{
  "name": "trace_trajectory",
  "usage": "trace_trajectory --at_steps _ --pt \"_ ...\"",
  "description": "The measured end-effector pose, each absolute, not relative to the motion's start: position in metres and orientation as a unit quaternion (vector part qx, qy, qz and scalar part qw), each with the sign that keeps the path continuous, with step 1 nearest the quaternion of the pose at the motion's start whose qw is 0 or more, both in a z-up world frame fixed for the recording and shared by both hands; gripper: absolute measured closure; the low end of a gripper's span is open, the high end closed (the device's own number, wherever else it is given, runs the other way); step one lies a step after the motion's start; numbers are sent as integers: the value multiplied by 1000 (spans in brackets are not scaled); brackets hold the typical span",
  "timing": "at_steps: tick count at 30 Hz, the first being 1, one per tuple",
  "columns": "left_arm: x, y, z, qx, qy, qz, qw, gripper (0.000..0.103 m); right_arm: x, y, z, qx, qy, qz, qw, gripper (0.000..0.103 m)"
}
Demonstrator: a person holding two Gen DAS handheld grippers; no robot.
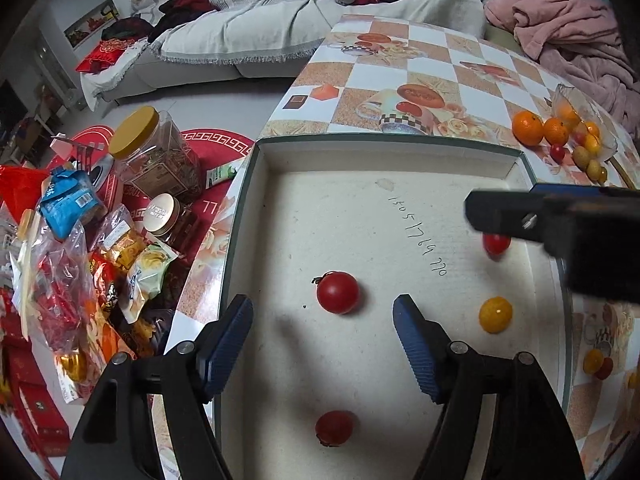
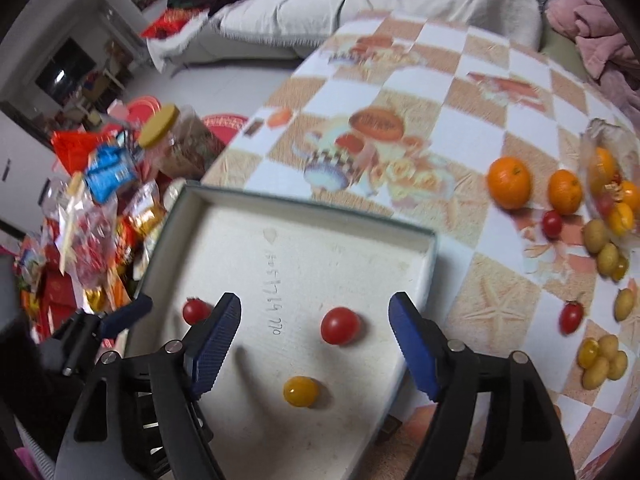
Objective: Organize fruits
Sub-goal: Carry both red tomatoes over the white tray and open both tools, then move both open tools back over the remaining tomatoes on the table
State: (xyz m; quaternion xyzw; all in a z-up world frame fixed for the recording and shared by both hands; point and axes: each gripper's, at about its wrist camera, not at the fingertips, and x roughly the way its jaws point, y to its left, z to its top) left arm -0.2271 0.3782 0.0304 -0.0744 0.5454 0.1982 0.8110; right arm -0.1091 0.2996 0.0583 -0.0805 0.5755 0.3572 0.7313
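Observation:
A shallow white box lid [image 1: 360, 152] [image 2: 304, 216] lies on the checked table. In it are red cherry tomatoes [image 1: 337, 292] [image 1: 334, 427] [image 1: 496, 243] and a yellow one [image 1: 495, 314]. My left gripper [image 1: 323, 322] is open and empty over the lid, its fingers either side of a red tomato. My right gripper [image 2: 314, 330] is open and empty over the lid's right part, above a red tomato [image 2: 340, 325] and the yellow one [image 2: 301, 391]. The right gripper's finger also shows in the left wrist view [image 1: 516, 216].
Two oranges [image 2: 509, 182] [image 2: 565, 191], a clear bowl of fruit [image 2: 612, 184], loose red tomatoes [image 2: 571, 316] and small yellow fruits [image 2: 602, 360] lie on the table to the right. Snack bags and jars [image 1: 156, 152] crowd the floor on the left. A sofa stands behind.

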Motion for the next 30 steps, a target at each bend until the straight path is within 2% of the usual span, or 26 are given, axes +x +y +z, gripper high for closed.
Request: trace_trajectory --at_steps 8,20,30 --pt "-217 344 51 -56 538 167 824 29 -108 239 79 -55 566 315 759 23" --pt "-169 260 68 -27 530 84 843 29 -105 104 66 -22 594 205 778 23" --pt "-119 196 51 -20 538 43 842 29 -74 3 58 13 591 105 800 23"
